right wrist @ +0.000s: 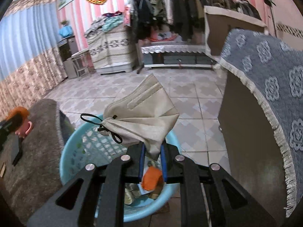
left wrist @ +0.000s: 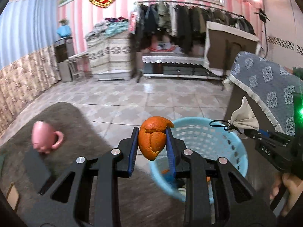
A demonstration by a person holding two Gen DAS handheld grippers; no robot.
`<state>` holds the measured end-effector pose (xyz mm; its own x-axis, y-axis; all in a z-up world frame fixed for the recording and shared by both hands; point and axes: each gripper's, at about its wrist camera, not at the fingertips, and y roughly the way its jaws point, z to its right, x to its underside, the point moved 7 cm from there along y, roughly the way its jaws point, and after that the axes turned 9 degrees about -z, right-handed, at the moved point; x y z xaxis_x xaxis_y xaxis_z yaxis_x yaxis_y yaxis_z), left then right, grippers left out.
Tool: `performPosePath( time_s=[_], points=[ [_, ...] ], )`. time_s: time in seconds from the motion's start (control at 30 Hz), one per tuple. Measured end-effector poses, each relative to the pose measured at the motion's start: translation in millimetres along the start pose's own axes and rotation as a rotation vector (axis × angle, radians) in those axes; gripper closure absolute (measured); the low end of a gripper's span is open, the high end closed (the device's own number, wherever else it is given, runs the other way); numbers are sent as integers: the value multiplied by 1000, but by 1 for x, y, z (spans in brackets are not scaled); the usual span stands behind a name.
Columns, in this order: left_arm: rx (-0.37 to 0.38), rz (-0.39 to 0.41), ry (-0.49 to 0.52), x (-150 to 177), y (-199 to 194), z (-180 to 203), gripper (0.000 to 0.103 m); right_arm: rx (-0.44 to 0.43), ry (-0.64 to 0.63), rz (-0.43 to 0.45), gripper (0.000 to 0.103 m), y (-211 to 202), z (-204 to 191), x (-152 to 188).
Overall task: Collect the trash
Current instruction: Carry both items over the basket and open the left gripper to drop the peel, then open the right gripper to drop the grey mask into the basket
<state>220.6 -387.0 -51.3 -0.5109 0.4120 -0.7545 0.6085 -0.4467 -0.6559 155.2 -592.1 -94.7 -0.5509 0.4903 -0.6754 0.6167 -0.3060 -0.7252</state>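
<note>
My left gripper (left wrist: 151, 132) is shut on a piece of orange peel (left wrist: 151, 140), held just left of a light blue plastic basket (left wrist: 240, 151) on the floor. My right gripper (right wrist: 153, 148) is shut on a beige face mask (right wrist: 144, 113) with black ear loops, held over the same basket (right wrist: 72, 151). In the left wrist view the mask (left wrist: 244, 115) and right gripper (left wrist: 248, 132) show at the right, above the basket's far rim. Orange peel (right wrist: 151, 177) and other scraps lie in the basket's bottom.
A pink mug (left wrist: 45, 138) lies on a grey fuzzy cover (left wrist: 79, 124) at the left. A table with a grey patterned cloth (right wrist: 274, 87) stands right of the basket. Tiled floor (left wrist: 132, 94) stretches ahead to a clothes rack (left wrist: 189, 22) and low cabinets.
</note>
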Motion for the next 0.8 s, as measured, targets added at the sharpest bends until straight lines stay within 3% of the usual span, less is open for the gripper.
performPosePath(
  time_s=[0.27,0.3,0.4,0.43,0.8],
  points=[
    [38,-56,40,-10,57,33,74,11,69,-8,88,11,30,3],
    [42,-56,36,-12,61,33,71,9,70,-8,88,11,29,4],
    [20,-39,-1,-11,65,26,32,9,52,-9,88,14,25,5],
    [12,-24,-14,-9,63,22,24,6,47,-9,88,14,22,5],
    [-123,28,-33,-8,37,-24,6,-8,-15,-42,87,25,-14,8]
  ],
)
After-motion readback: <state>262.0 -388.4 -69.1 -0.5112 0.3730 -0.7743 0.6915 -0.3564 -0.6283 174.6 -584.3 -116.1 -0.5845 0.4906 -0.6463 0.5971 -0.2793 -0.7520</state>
